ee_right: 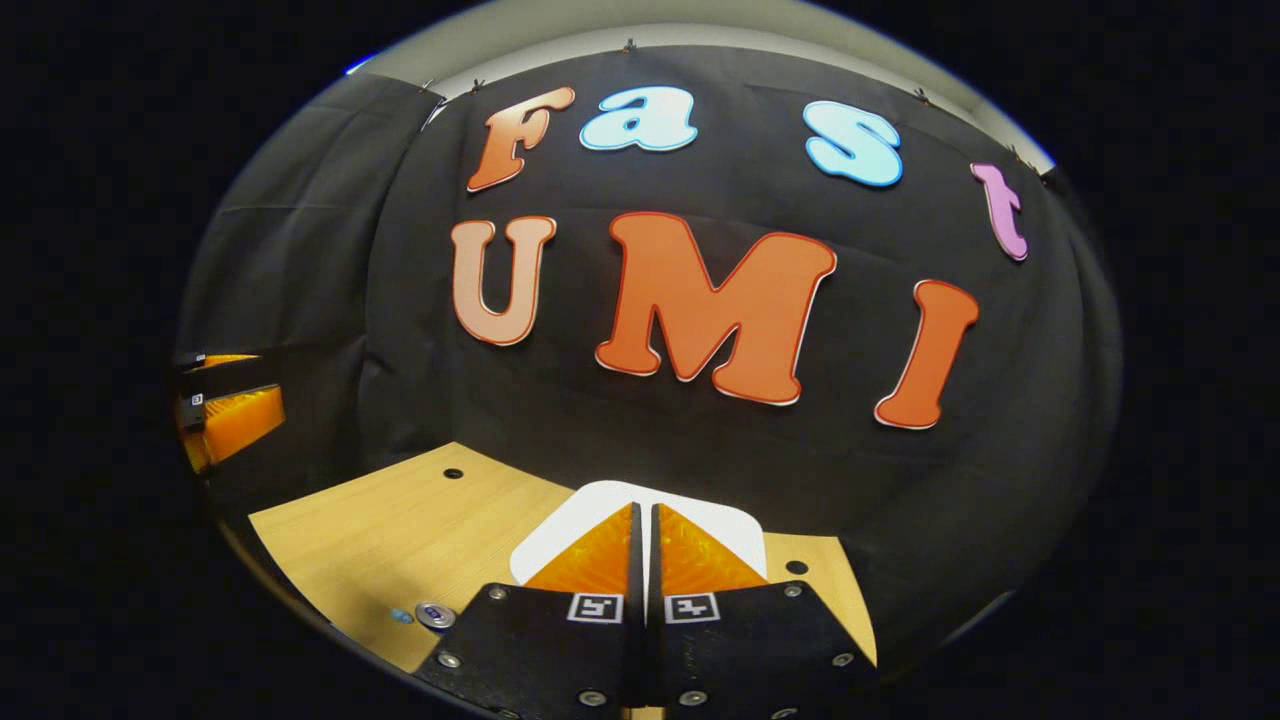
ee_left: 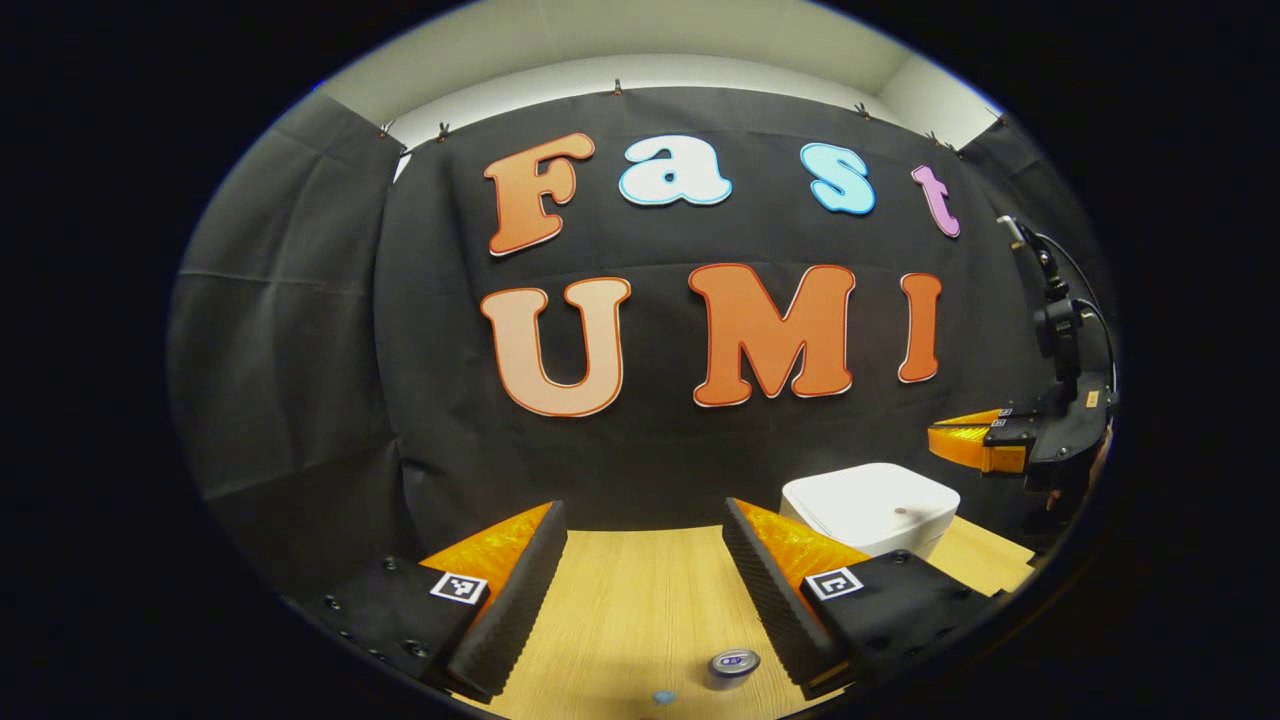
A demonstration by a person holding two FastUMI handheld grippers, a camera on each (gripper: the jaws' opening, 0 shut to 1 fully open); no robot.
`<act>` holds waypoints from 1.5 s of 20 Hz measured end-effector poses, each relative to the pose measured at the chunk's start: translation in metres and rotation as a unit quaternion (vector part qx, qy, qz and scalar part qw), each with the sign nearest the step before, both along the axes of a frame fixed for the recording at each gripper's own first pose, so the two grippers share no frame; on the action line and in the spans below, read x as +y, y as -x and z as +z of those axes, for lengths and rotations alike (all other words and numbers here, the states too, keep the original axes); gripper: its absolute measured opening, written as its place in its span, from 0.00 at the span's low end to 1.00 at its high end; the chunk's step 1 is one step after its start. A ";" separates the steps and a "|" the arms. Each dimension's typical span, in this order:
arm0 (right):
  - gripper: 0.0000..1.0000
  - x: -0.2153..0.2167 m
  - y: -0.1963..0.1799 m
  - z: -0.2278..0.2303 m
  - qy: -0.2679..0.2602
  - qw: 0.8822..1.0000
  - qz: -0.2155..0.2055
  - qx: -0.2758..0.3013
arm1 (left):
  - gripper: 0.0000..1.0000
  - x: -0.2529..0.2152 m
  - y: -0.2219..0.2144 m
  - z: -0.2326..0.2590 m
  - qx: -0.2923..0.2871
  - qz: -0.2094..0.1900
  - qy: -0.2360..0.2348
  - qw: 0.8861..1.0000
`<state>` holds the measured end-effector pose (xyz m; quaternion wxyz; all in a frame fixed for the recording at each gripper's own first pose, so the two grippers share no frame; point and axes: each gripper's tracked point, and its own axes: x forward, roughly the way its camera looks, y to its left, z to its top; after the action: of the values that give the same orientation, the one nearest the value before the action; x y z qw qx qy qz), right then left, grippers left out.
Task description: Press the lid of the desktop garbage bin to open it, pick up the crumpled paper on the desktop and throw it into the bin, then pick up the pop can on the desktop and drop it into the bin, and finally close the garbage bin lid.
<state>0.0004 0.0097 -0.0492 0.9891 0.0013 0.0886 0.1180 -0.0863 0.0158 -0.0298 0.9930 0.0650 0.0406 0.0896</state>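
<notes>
The white garbage bin (ee_left: 870, 505) stands at the back right of the wooden desktop with its lid down. A pop can (ee_left: 733, 665) stands upright near the front, just inside my left gripper's right finger. My left gripper (ee_left: 640, 560) is open with nothing between its fingers. In the right gripper view, my right gripper (ee_right: 645, 512) is shut on nothing, its tips over the lid of the bin (ee_right: 735, 530); whether they touch the lid I cannot tell. The can (ee_right: 434, 615) lies to its lower left. From the left gripper view, the right gripper (ee_left: 935, 440) hovers above the bin's right side.
A small blue scrap (ee_left: 663, 697) lies on the table beside the can. The desktop (ee_right: 380, 520) has small round holes (ee_right: 453, 473) and ends at the black cloth wall behind the bin. The left gripper (ee_right: 268, 388) shows at the far left of the right gripper view.
</notes>
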 end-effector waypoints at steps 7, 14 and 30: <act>0.01 -0.010 -0.013 -0.016 0.010 0.997 0.020 0.074 | 0.99 0.019 0.011 -0.010 0.011 0.034 0.007 0.999; 0.01 -0.002 -0.018 -0.051 0.006 0.987 0.052 0.150 | 1.00 0.044 0.027 -0.024 0.027 0.079 0.019 0.996; 0.01 0.011 -0.022 -0.091 -0.090 0.968 0.085 0.218 | 1.00 0.039 0.034 -0.037 0.048 0.101 0.005 0.994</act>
<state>0.0219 0.0209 -0.1400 0.9279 0.1081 0.2912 0.2063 -0.1202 0.0551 -0.0665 0.9762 0.0596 0.0952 0.1857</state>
